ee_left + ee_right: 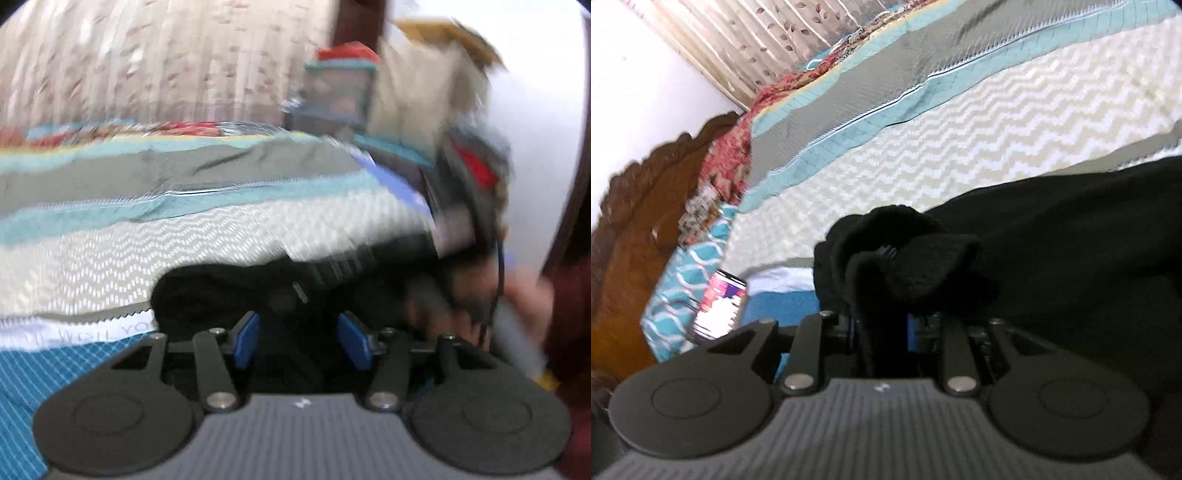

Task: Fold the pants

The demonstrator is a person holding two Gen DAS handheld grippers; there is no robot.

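Black pants (pixel 1052 240) lying bunched on a bed, both grippers at the cloth.

On the right gripper (pixel 882 325) the fingers are closed on a bunched fold of the pants, which rises between them and spreads off to the right across the bedspread (pixel 923 147) with its cream zigzag and teal and grey bands. The left gripper (pixel 299 341) has its blue fingers (pixel 245 341) held apart, with dark fabric of the pants (pixel 229 291) in the gap and just ahead; whether they pinch it cannot be told through the blur. A phone (pixel 720 306) with a lit screen lies on the bed near the wooden headboard (pixel 639 221).
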